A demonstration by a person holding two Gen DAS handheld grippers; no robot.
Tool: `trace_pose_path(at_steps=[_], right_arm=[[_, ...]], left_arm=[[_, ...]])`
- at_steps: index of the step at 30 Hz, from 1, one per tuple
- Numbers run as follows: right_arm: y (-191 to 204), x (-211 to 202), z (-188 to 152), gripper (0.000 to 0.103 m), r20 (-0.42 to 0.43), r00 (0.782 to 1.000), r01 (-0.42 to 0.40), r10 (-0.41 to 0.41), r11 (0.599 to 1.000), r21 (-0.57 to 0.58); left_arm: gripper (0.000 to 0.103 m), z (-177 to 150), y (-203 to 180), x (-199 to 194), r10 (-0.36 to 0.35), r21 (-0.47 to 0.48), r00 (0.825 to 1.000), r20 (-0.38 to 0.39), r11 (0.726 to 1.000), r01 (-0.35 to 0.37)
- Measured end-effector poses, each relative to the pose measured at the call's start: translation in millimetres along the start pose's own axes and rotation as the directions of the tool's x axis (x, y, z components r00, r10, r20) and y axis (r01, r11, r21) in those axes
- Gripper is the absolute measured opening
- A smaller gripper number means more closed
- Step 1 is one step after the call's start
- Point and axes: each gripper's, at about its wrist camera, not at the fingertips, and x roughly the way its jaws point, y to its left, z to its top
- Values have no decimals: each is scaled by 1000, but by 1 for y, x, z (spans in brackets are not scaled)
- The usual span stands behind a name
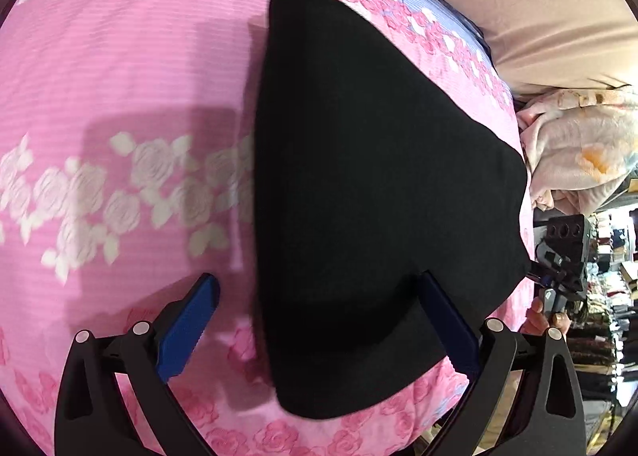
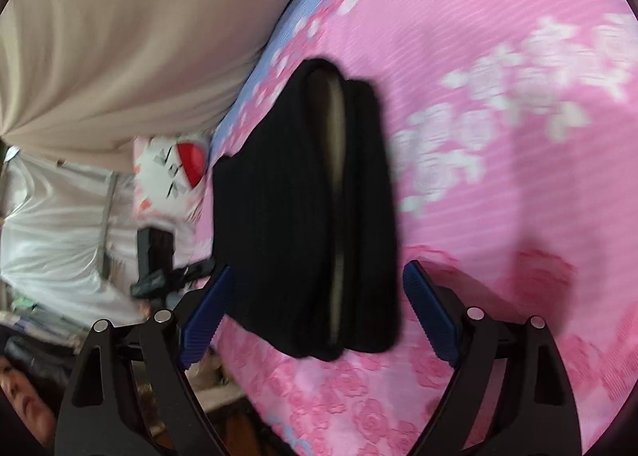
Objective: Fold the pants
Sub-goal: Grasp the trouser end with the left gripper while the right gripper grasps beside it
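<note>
- One pair of black pants (image 1: 371, 161) lies on the pink bedsheet (image 1: 131, 69), folded into a compact bundle; no container is visible in either view.
- In the right wrist view the pants (image 2: 287, 217) show stacked folded layers, with one pale strip, possibly a lining, exposed along the fold seam.
- Left gripper (image 1: 319, 320): jaws spread wide. One blue finger (image 1: 187, 328) stands over bare sheet. The other sits at the near edge of the pants, and the cloth hides its tip. Nothing is clamped.
- Right gripper (image 2: 315, 312): jaws spread wide, straddling the near end of the pants. Both blue fingers (image 2: 207, 316) stand clear of the cloth on either side. Nothing is held.
- The right gripper also shows in the left wrist view (image 1: 558, 272), at the far corner of the pants, held by a hand (image 1: 538, 316).
- The bedsheet carries a band of white roses and bands of pink roses, plus one pale blue strip along the bed edge.
- One cushion (image 2: 171, 173) with a red and white print lies beside the bed.
- One beige curtain (image 2: 119, 37) hangs behind it.
- One crumpled pale blanket (image 1: 578, 153) sits beyond the bed edge.
</note>
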Motion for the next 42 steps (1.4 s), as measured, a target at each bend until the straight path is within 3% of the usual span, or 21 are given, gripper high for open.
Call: trace_pose_path(at_steps=[8,14,18,19,21,22,23,25,26,28,33,36,39,42], right_arm=[[12,22,15,89,-102,995,24,-24,1000,-4],[15,32,22,92,-130,991,20,-18,1000,9],[22,39,24,91,-121,991,56,-58,998,-23],[26,41,23,89,-109,990,82,-87,996,-47],[30,39,20,73,-77,982,164,-170,983,-79],[28,36,18,51,-65,981,180,-184,981,-69],[23,32,15,45,-53,990,133,-134,991,-31],[25,26,7,42,-17,989,146,-147,989,-33],[27,24,4,41,-2,989,147,-147,989,-35],[36,17,-2,40,25,992,126,-125,991,-41],[71,-13,-27,38,96,994,59,-51,994,-90],[71,-26,-50,38,97,995,24,-19,998,-57],[60,-20,-80,38,77,997,6,-6,1000,-5],[35,-3,-97,39,53,997,51,-53,997,53]], left_arm=[[97,28,-19,19,-13,23,994,-105,1000,15],[97,35,-29,26,59,35,989,-137,998,-55],[97,30,-35,28,106,74,987,-121,993,-97],[97,28,-33,26,112,82,987,-112,991,-104],[96,25,-32,23,107,75,991,-83,992,-101],[85,22,-29,19,110,56,992,-58,993,-107],[77,20,-24,13,110,47,993,-39,993,-108],[40,16,-12,-3,58,35,998,-6,998,-58],[36,15,-5,-9,30,27,1000,-2,999,-29],[32,10,3,-21,-32,16,999,7,999,32],[30,-13,-11,-53,-94,75,995,42,993,91],[30,-40,-7,-76,-150,79,988,30,986,147],[31,-66,-4,-73,-174,62,985,-12,983,174],[33,-85,3,-43,-137,34,988,-74,990,140]])
